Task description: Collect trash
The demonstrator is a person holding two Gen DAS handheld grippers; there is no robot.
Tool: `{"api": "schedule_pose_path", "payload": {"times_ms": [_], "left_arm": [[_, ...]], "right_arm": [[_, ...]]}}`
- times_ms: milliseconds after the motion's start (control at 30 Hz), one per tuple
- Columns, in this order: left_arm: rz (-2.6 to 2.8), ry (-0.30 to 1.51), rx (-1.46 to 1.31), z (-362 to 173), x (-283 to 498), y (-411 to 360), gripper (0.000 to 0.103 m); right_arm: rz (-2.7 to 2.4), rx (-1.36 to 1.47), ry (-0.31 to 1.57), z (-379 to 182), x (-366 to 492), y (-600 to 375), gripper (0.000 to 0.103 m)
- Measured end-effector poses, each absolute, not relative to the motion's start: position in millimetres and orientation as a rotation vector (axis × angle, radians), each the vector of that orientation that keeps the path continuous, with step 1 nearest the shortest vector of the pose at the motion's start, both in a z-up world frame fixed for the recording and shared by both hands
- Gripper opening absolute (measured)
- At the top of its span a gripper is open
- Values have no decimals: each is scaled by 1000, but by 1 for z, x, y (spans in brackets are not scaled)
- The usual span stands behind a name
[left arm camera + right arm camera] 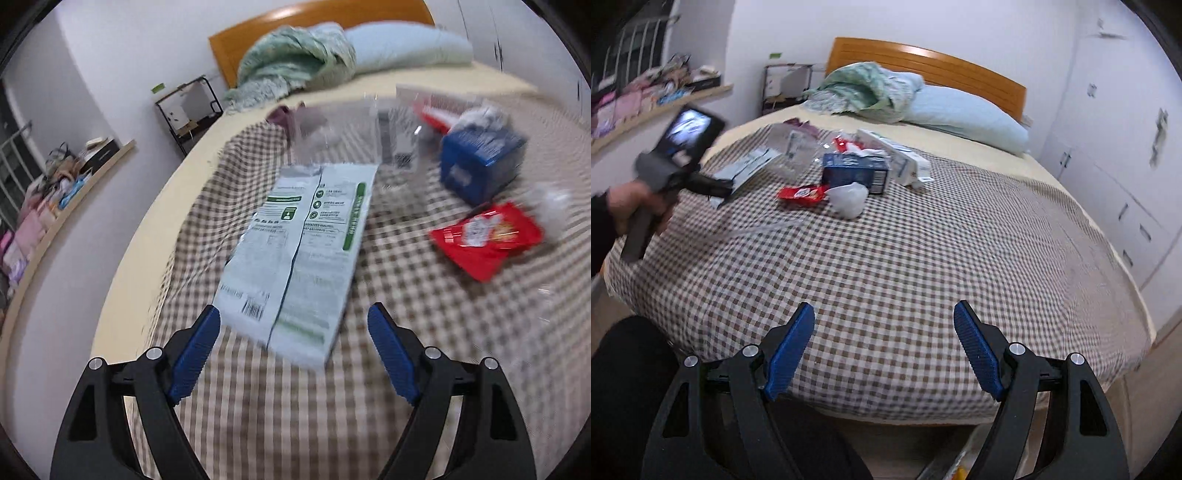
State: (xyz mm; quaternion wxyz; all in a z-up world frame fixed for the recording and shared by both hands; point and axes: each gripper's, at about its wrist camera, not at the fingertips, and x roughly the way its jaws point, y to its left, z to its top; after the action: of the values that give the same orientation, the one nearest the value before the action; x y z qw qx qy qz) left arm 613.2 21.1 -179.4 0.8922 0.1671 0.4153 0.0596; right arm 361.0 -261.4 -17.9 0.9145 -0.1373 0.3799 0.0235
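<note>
1. Trash lies clustered on the checked bedspread (886,258): green-and-white pouch (295,251), blue carton (480,162), red wrapper (484,240), white wad (847,199).
2. Left gripper (293,325) hovers near the pouch's lower edge, jaws apart, nothing between them.
3. Right gripper (884,321) hangs over bare bedspread, jaws apart and empty, well short of the pile.
4. Judged step: approach. Next, the left jaws likely need to straddle a pouch edge and pinch.

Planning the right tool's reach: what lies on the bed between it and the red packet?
Only bare checked blanket between the right tool and the red packet, as the right wrist view shows.
</note>
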Motion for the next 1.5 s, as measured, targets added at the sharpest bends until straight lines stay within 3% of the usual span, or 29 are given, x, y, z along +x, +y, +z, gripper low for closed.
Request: {"api": "schedule_pose_path", "payload": {"times_ms": [67, 100, 133, 167, 200, 300, 500, 800, 833, 900, 1000, 1100, 1333, 1500], "left_arm": [[114, 896, 377, -191, 630, 20, 79], [103, 904, 380, -197, 634, 22, 69], [83, 913, 384, -202, 640, 24, 57], [73, 923, 373, -205, 645, 26, 27], [63, 937, 331, -204, 648, 34, 10], [60, 888, 223, -179, 634, 56, 1], [-112, 752, -94, -90, 568, 123, 0], [-126, 742, -271, -73, 523, 155, 0], [-124, 747, -282, -76, 522, 158, 0], [-130, 765, -302, -79, 513, 157, 0], [-130, 770, -300, -80, 508, 156, 0], [-134, 751, -282, -72, 497, 149, 0], [-210, 684, -270, -30, 460, 116, 0], [-326, 668, -237, -3, 428, 62, 0]], "right_arm": [[54, -326, 788, -23, 370, -252, 74], [58, -339, 789, -25, 374, -250, 74], [67, -352, 795, -28, 381, -246, 74], [74, -358, 799, -31, 386, -245, 74], [83, -364, 803, -34, 395, -241, 75], [116, -371, 815, -41, 417, -228, 74], [261, -416, 830, -56, 477, -187, 74], [387, -654, 910, -114, 596, -108, 74], [394, -652, 936, -120, 603, -108, 71], [426, -611, 989, -129, 618, -109, 40], [451, -455, 1055, -128, 634, -120, 13], [484, -375, 990, -96, 628, -125, 6], [512, -62, 751, 42, 547, -194, 6], [472, 113, 696, 82, 482, -265, 6]]}}
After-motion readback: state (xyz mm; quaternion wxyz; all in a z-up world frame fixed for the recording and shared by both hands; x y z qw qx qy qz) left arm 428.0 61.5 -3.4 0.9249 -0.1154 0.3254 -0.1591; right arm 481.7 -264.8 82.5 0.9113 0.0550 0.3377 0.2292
